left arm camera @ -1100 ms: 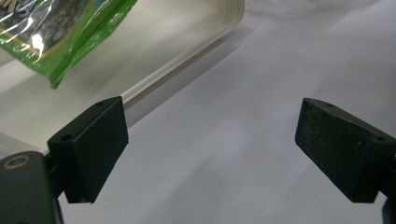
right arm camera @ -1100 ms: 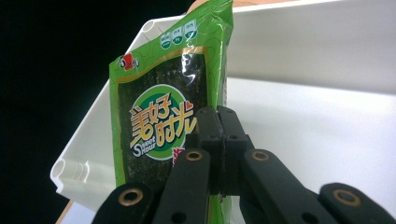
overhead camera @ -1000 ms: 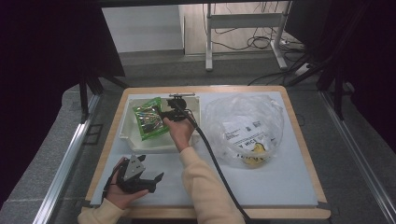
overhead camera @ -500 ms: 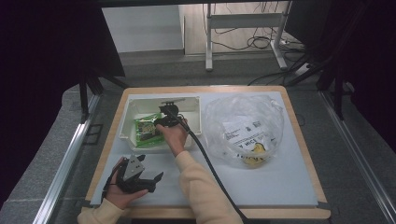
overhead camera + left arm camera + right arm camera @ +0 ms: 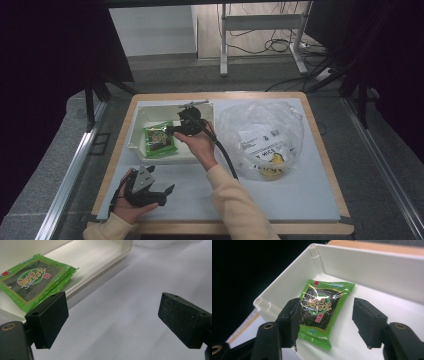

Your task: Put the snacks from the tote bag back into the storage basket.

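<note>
A green seaweed snack packet (image 5: 159, 139) lies flat on the floor of a white tray (image 5: 135, 125) at the table's back left. My right gripper (image 5: 170, 131) hovers just right of it, jaws pointing at the packet. In the right gripper view the packet (image 5: 322, 307) lies below and beyond the right gripper (image 5: 325, 312). Its jaws have just been opening and stand apart, touching nothing. My left gripper (image 5: 167, 192) rests open on the white mat near the front left. In its own view, the left gripper (image 5: 112, 315) faces bare mat, with the packet (image 5: 32, 281) and tray (image 5: 105, 255) to its upper left.
A crumpled clear plastic bag (image 5: 262, 135) with a printed label and something yellow inside lies right of the tray. A white mat (image 5: 300, 200) covers the wooden table (image 5: 345, 220). The right gripper's cable (image 5: 227, 160) trails along the forearm.
The right gripper carried the packet toward the tray's near side, opened and let it go. The packet now lies in the tray. The hand drew back a little. The left hand stayed still.
</note>
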`<state>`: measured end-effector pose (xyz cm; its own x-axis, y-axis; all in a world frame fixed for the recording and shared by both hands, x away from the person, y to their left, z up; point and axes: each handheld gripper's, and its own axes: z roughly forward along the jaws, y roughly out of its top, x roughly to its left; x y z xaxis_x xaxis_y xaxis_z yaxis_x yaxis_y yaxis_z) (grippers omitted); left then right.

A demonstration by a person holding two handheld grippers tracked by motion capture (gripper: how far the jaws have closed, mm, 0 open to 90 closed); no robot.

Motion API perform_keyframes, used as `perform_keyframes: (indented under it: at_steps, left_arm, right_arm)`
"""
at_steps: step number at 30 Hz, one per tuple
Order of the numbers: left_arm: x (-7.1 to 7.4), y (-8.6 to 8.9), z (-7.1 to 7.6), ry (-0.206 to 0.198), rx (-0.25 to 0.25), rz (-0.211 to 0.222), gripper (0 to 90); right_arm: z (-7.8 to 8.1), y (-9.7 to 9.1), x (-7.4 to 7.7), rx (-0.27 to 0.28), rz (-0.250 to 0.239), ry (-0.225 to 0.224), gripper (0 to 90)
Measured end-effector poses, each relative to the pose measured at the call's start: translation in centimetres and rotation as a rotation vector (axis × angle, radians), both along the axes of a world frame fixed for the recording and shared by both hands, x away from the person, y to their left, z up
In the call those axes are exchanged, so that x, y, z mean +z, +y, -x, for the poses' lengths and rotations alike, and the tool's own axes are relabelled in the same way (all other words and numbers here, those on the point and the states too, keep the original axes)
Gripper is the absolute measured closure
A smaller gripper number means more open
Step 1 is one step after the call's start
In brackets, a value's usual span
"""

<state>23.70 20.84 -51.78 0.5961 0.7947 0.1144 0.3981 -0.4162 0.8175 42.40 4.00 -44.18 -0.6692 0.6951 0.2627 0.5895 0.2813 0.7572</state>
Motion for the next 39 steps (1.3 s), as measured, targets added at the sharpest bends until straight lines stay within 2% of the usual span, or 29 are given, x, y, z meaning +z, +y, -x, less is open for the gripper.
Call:
perform_keyframes:
  at_steps: [3,9,13,18,22,24,30,32,34,36,38,39]
  left_arm:
    - [0.0,0.1,0.1,-0.004,0.003,0.031,9.1]
    - [0.0,0.3,0.1,-0.002,0.012,0.038,8.8]
    - [-0.3,0.3,-0.2,0.005,0.029,0.038,8.9]
    - [-0.5,0.0,-0.3,0.005,0.035,0.018,9.0]
    - [-0.7,-0.3,-0.3,0.016,0.047,0.018,9.5]
    - [-0.7,-0.5,-0.3,0.019,0.045,0.013,9.6]
    - [-0.8,-0.5,-0.1,0.025,0.037,0.01,9.6]
    - [-0.8,-0.3,-0.1,0.028,0.04,0.012,9.7]
    - [-0.8,-0.1,0.0,0.027,0.039,0.016,9.7]
    - [-0.7,-0.1,0.0,0.025,0.037,0.017,9.8]
    - [-0.7,-0.1,0.0,0.025,0.036,0.016,9.7]
    - [-0.7,-0.1,0.0,0.025,0.035,0.015,9.8]
  right_arm:
    - [0.9,-1.4,0.8,0.02,0.01,-0.047,36.9]
    - [3.7,-5.7,1.8,0.061,0.024,-0.146,36.6]
    - [5.6,-9.1,2.2,0.067,0.034,-0.172,36.5]
    - [8.2,-13.8,2.3,0.048,0.025,-0.203,36.3]
    - [10.1,-17.2,1.4,0.025,0.01,-0.215,36.3]
    - [10.9,-18.9,0.8,0.006,0.022,-0.219,36.4]
    - [12.9,-22.7,-0.5,-0.046,0.037,-0.205,35.7]
    - [13.7,-23.8,-1.0,-0.083,0.037,-0.219,36.1]
    - [14.4,-24.7,-2.0,-0.112,0.03,-0.209,36.4]
    - [14.9,-25.2,-3.0,-0.128,0.056,-0.209,36.7]
    - [15.1,-25.5,-3.7,-0.13,0.061,-0.186,36.8]
    - [15.1,-25.5,-3.8,-0.143,0.063,-0.195,37.4]
